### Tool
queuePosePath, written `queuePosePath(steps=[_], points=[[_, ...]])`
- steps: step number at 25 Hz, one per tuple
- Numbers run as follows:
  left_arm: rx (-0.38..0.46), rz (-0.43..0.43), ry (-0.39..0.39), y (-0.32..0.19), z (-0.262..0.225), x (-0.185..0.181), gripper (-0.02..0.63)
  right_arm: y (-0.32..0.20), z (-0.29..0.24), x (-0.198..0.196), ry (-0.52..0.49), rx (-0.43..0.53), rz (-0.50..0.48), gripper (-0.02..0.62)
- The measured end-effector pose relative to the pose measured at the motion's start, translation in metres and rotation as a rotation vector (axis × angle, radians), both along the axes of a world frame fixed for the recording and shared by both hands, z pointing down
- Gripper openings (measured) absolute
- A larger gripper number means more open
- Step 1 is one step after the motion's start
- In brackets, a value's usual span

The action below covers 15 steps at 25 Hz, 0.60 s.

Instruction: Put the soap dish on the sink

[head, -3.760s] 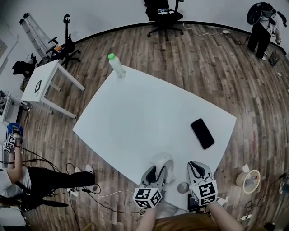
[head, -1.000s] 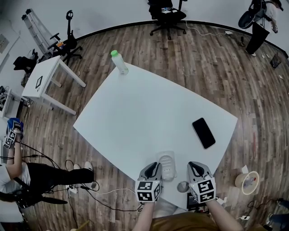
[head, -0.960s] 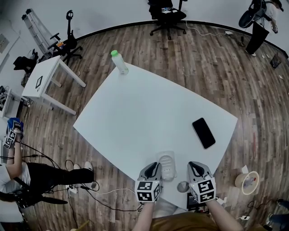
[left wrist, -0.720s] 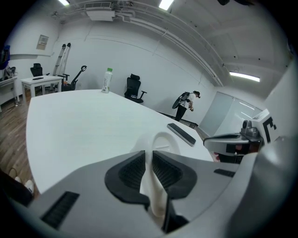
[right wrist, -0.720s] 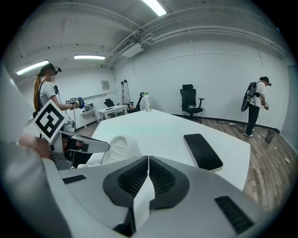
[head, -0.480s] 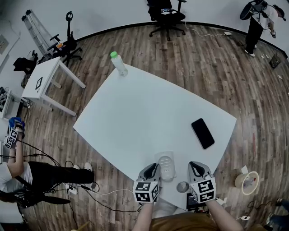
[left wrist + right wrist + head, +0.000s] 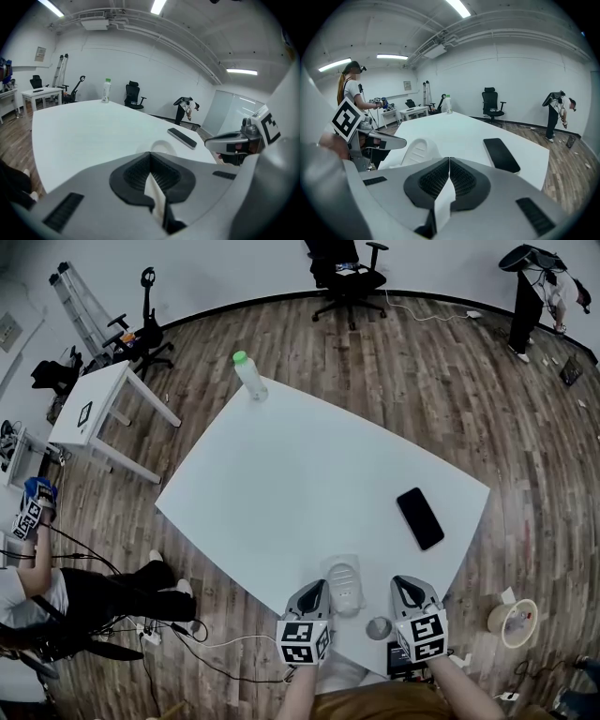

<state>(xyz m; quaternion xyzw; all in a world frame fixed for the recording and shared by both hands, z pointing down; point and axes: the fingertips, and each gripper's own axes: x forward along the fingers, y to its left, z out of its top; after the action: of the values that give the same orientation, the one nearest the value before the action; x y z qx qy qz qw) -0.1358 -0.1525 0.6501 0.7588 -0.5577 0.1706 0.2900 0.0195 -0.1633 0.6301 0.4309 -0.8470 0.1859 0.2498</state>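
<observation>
Soap dish (image 7: 345, 583) lies free near the surface (image 7: 300, 484) edge; left claw (image 7: 314, 593) just closed empty, right claw (image 7: 409, 589) shut empty, so a stray nudge could drop it.

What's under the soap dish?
Only the white table: the soap dish sits on it by the near edge. No sink is in view. The patch right beneath the dish is covered.

Head view steeply overhead, gripper views low across table (image 7: 300, 474), sharing phone (image 7: 420, 517)
</observation>
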Motion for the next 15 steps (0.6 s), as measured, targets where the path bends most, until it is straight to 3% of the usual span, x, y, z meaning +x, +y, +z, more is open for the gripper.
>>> queuePosePath(steps=[4,15], points=[[0.023,0.000,0.050,0.002,-0.009,0.002,0.008,-0.003,-0.013,0.004,0.023,0.065,0.010,0.009],[0.174,0.038,-0.033,0.004,-0.042,0.011,0.008,0.000,-0.029,0.015,0.025,0.098,0.024,0.009]])
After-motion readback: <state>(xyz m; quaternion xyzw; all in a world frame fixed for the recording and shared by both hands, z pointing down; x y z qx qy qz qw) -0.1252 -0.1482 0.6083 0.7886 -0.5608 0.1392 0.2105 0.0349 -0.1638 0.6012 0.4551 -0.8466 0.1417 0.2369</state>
